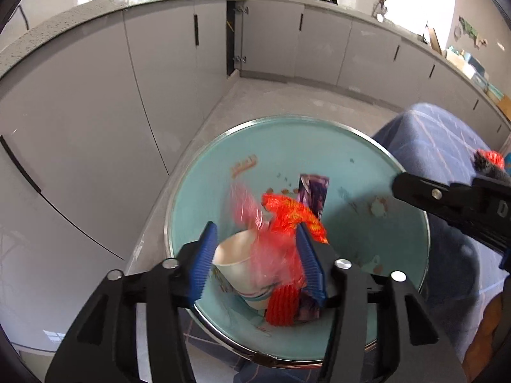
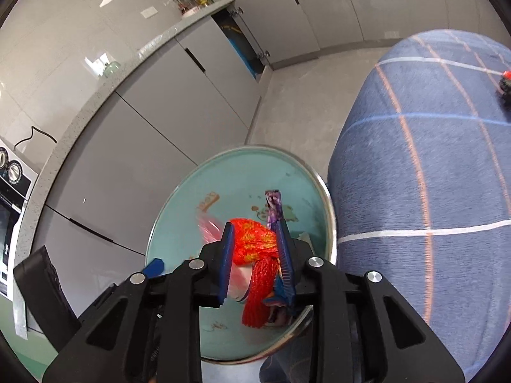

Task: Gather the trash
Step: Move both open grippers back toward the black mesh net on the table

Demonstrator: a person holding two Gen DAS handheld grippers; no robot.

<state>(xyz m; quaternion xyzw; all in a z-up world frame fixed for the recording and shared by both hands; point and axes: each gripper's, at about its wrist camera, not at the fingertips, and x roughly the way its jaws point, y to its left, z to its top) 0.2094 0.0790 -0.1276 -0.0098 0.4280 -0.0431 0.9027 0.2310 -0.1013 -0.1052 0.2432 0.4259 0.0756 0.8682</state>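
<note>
A round teal bin [image 1: 319, 146] with a chrome rim stands on the floor; it shows in the right wrist view too [image 2: 236, 172]. My left gripper [image 1: 257, 255] is shut on a paper cup [image 1: 239, 265] stuffed with a pink bag [image 1: 271, 255], an orange wrapper [image 1: 287, 214], red foam netting [image 1: 282, 306] and a purple wrapper [image 1: 313, 191], held over the bin. My right gripper [image 2: 254, 255] is shut on the orange wrapper [image 2: 254, 239] and red netting [image 2: 258, 290] of the same bundle. The purple wrapper [image 2: 274, 207] sticks up beside its right finger.
Grey kitchen cabinets [image 1: 95, 127] curve around the left and back. A table with a blue checked cloth [image 2: 421, 175] stands right of the bin, with a small red and black item [image 2: 506, 79] on it. An appliance with knobs [image 2: 9, 172] is at the far left.
</note>
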